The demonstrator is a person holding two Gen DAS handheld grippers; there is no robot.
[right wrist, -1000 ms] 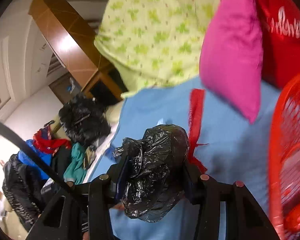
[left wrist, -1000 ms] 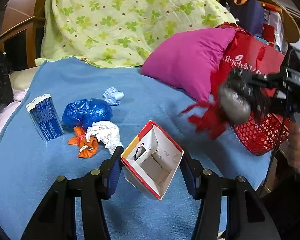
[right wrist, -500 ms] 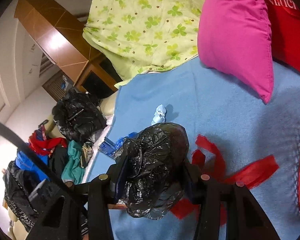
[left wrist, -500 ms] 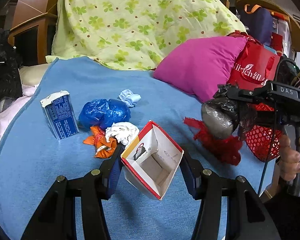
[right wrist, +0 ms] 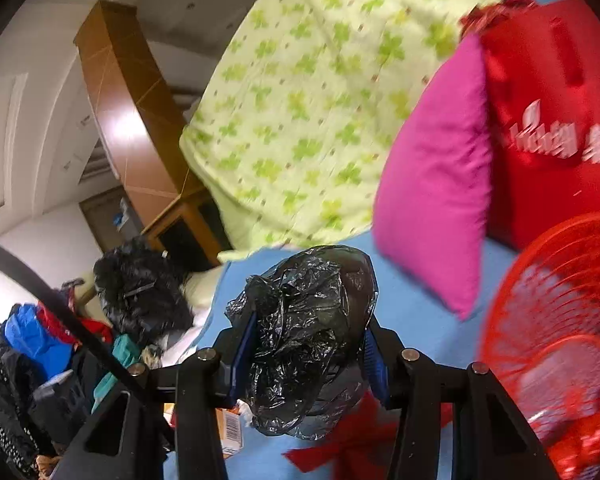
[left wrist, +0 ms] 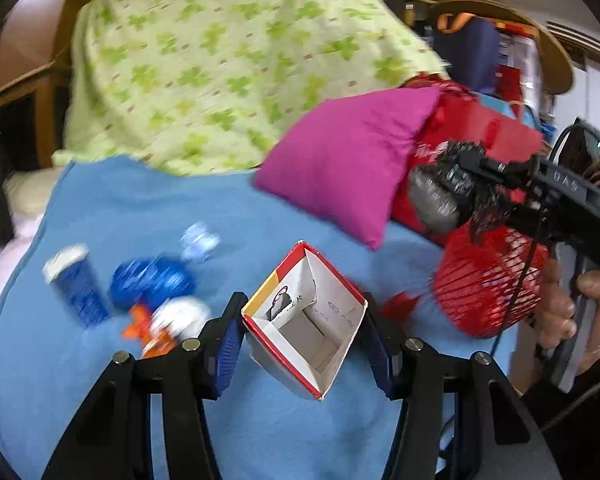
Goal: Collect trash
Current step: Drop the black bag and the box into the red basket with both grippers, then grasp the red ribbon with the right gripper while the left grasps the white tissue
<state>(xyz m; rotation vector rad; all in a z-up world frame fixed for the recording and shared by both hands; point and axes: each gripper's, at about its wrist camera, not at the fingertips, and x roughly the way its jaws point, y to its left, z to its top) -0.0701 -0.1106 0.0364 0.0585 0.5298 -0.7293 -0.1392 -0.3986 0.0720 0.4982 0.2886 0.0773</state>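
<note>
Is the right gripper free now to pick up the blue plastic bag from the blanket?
Probably not: the right gripper is shut on a black bag, and the blue plastic bag lies apart from it.

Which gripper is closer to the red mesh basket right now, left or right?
Right. The right gripper, shut on the black plastic bag, hangs just above the red mesh basket. The left gripper, clamping the open carton, is off to the basket's side.

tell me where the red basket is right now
In the left wrist view the red basket sits at the right on the blue blanket, below the pink pillow, under the right gripper.
</note>
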